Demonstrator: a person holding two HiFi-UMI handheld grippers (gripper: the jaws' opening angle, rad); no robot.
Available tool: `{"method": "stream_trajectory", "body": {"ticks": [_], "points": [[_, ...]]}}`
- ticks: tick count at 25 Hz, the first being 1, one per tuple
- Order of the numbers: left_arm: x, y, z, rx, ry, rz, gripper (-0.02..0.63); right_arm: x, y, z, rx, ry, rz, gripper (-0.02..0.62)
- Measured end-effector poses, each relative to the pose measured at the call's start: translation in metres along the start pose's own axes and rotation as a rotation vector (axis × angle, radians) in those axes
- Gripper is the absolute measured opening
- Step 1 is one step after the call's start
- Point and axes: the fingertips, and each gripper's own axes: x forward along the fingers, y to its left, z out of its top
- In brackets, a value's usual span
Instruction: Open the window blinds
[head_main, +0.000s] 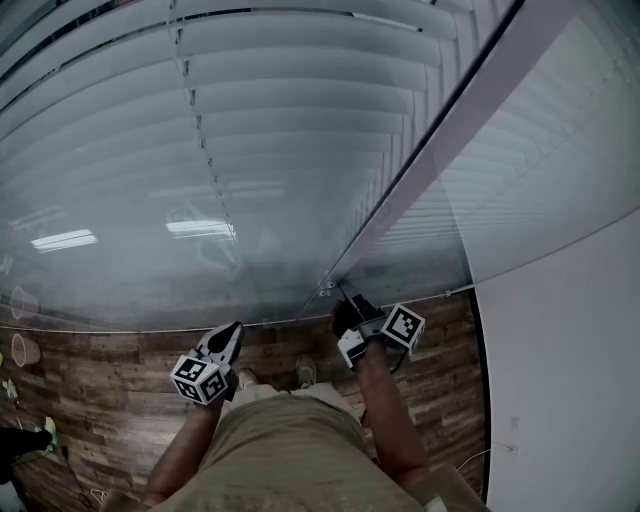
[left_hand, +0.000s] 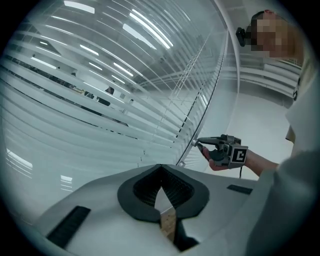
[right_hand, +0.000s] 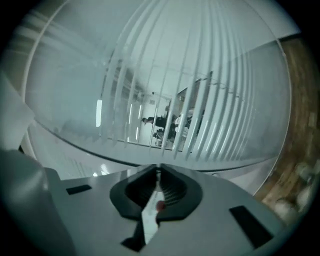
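A plank floor (head_main: 110, 390) runs beneath a glass partition, and the window blinds (head_main: 300, 130) hang behind the glass with their slats tilted partly apart. The right tool (head_main: 342, 297) reaches the small knob (head_main: 327, 288) at the foot of the frame, its jaws nearly together and their tips against it, though no view shows whether they pinch it. The left tool (head_main: 234, 330) hangs near the glass, closed and empty.

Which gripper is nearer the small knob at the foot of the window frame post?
Right. The right gripper has its tips on the knob. The left gripper hangs well apart from the knob, off to its left, with nothing between its jaws.
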Motion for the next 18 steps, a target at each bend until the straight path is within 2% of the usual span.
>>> {"method": "stream_trajectory", "body": {"ticks": [1,2,3,4,5,7,9,11,12,14,18], "points": [[-0.001,-0.001,-0.001,-0.001,0.001,0.001,0.014,0.000,0.001,0.002,0.103,-0.007,0.045,0.006],[-0.003,-0.001,-0.001,-0.002,0.002,0.003,0.014,0.000,0.001,0.002,0.168,-0.004,0.075,0.006],[-0.003,-0.001,-0.001,-0.002,0.002,0.005,0.014,0.000,0.001,0.003,0.154,0.006,0.070,0.006],[-0.003,0.000,-0.001,-0.001,0.000,0.007,0.014,-0.001,0.001,0.004,0.058,0.015,0.032,0.006],[-0.002,0.001,-0.001,0.001,-0.003,0.008,0.014,-0.003,0.002,0.006,-0.088,0.018,-0.017,0.006],[-0.004,0.002,-0.002,0.000,-0.002,0.013,0.014,-0.010,0.003,0.002,-0.443,0.017,-0.100,0.023],[-0.011,0.003,-0.008,-0.008,0.011,0.024,0.014,-0.017,0.001,-0.017,-0.838,0.046,-0.177,0.147],[-0.014,0.003,-0.007,-0.008,0.018,0.029,0.014,-0.015,0.004,-0.034,-1.193,0.080,-0.250,0.167],[-0.013,0.003,-0.003,-0.004,0.016,0.029,0.014,-0.011,0.010,-0.037,-1.324,0.078,-0.274,0.167],[-0.011,0.004,0.001,0.005,0.013,0.029,0.014,-0.002,0.021,-0.039,-1.484,0.040,-0.308,0.167],[-0.011,0.007,-0.008,0.001,0.021,0.034,0.014,0.002,0.005,-0.040,-1.605,0.001,-0.403,0.164]]}}
